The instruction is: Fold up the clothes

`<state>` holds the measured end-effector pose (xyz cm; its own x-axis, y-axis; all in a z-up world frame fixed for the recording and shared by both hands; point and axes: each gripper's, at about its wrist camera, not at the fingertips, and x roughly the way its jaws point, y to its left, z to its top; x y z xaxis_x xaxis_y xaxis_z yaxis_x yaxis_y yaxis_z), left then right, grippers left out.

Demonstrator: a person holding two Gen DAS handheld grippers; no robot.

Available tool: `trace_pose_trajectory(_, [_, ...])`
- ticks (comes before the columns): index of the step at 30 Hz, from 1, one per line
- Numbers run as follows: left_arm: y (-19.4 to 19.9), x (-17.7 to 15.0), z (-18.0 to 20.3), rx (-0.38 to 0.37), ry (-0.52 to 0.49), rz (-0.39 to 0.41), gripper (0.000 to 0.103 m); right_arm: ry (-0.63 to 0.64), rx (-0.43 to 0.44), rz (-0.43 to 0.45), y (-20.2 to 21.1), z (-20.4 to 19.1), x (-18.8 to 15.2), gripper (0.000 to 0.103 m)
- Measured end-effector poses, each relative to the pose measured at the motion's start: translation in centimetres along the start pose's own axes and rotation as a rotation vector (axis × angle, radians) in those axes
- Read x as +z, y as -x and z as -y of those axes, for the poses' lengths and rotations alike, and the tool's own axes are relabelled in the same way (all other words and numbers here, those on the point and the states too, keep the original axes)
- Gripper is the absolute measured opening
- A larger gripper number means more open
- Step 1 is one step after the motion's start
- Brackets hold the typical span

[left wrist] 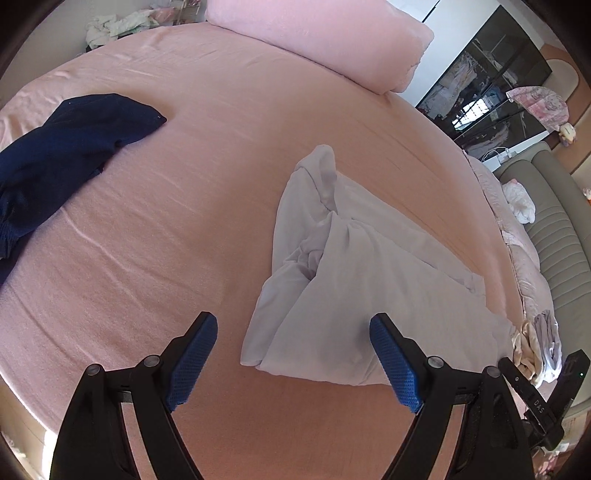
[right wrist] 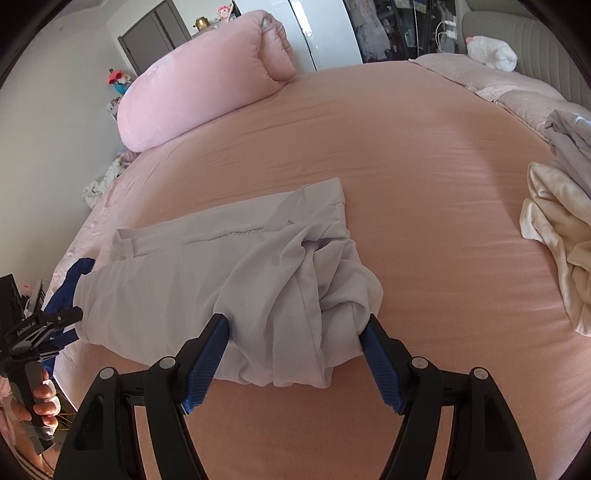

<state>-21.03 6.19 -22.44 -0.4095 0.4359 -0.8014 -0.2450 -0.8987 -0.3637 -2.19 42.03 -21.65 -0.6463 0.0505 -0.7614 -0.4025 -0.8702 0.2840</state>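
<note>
A: Starting at the tongs. The right gripper [right wrist: 295,326] has its jaws spread wide, straddling the near, bunched end of the grey garment [right wrist: 236,273]. The blue pads [right wrist: 205,363] sit at either edge of the cloth. They look like they're brushing it, but not pinching anything, so released.

B: Same with the left gripper [left wrist: 293,326]. Jaws wide apart, nothing between them but the near hem of the garment [left wrist: 332,266] and pink sheet [left wrist: 184,184]. Its right pad [left wrist: 393,360] lies over the cloth's edge; hard to say through the fisheye if it actually touches.

A: From the right wrist view the left gripper [right wrist: 68,291] shows up at the far left, at the garment's other end, with a hand [right wrist: 40,402] wrapped round its handle.

B: The garment itself lies rumpled, partly folded, roughly mid-bed on the sheet [right wrist: 406,166], a waistband-like edge on the far side.

A: Further out: a navy garment [left wrist: 62,147] crumpled well off to the left in the left view, apart from the grey one.

B: And a cream cloth [right wrist: 554,229] with another grey piece [right wrist: 569,136] behind it piled at the right edge of the bed. Both are well clear of the grippers.

A: Big pink pillow [right wrist: 199,81] at the far side of the bed, white plush toy [right wrist: 491,51] near the padded headboard [left wrist: 561,229].

B: Some loose clothes [left wrist: 118,24] heaped beyond the bed's far edge too.
</note>
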Motion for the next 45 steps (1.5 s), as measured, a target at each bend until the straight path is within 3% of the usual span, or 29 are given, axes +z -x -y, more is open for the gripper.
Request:
trace_pose_trajectory(2, [0.1, 0.0, 0.7, 0.015, -0.043, 0.066, 0.084, -0.002, -0.007, 0.011, -0.2, -0.1, 0.0, 0.072])
trace_pose_trajectory(5, [-0.5, -0.5, 1.1, 0.009, -0.062, 0.077, 0.081, -0.005, 0.002, 0.009, -0.6, -0.2, 0.1, 0.072])
trace_pose_trajectory(8, [-1.3, -0.9, 0.9, 0.036, -0.037, 0.06, 0.06, -0.001, 0.002, 0.012, -0.8, -0.3, 0.0, 0.071])
trace_pose_trajectory(9, [-1.5, -0.9, 0.6, 0.047, -0.016, 0.055, 0.059, -0.003, -0.014, 0.004, -0.9, -0.2, -0.1, 0.066])
trace_pose_trajectory(10, [-1.6, -0.9, 0.2, 0.048, 0.001, 0.053, 0.057, -0.006, -0.031, -0.004, -1.0, -0.1, -0.2, 0.051])
trace_pose_trajectory(11, [-1.6, -0.9, -0.2, 0.049, 0.018, 0.052, 0.052, -0.008, -0.047, -0.011, -1.0, 0.1, -0.3, 0.046])
trace_pose_trajectory(13, [-1.6, -0.9, -0.8, 0.054, 0.044, 0.048, 0.051, -0.018, -0.072, -0.021, -0.9, 0.5, -0.5, 0.033])
trace_pose_trajectory(14, [-1.6, -0.8, -1.0, 0.068, 0.035, 0.046, 0.05, -0.023, -0.079, -0.025, -0.8, 0.7, -0.6, 0.032])
trace_pose_trajectory(25, [-0.3, -1.3, 0.5, 0.299, -0.16, 0.07, 0.052, 0.007, -0.173, -0.049, -0.3, 1.4, -1.2, 0.031])
trace_pose_trajectory(29, [0.9, -0.8, 0.2, 0.23, -0.088, 0.035, 0.055, 0.023, -0.14, -0.033, 0.6, 0.6, -1.2, 0.038])
trace_pose_trajectory(31, [1.1, -0.2, -0.1, 0.164, 0.001, 0.004, 0.055, 0.032, -0.117, -0.011, 1.4, 0.3, -1.3, 0.062])
trace_pose_trajectory(33, [1.6, -0.1, -0.9, 0.08, 0.089, -0.008, 0.059, 0.024, -0.081, 0.012, 2.2, 0.0, -1.6, 0.069])
trace_pose_trajectory(36, [2.5, -0.6, -2.5, -0.018, 0.225, -0.024, 0.076, -0.061, -0.014, 0.002, 3.0, 0.4, -2.6, 0.07])
trace_pose_trajectory(40, [3.1, -2.0, -3.6, -0.1, 0.33, -0.038, 0.078, -0.191, 0.017, -0.034, 2.9, 1.2, -3.5, 0.071])
trace_pose_trajectory(45, [1.9, -3.2, -2.8, -0.153, 0.31, -0.113, 0.078, -0.348, 0.114, -0.056, 3.1, 2.6, -4.7, 0.073])
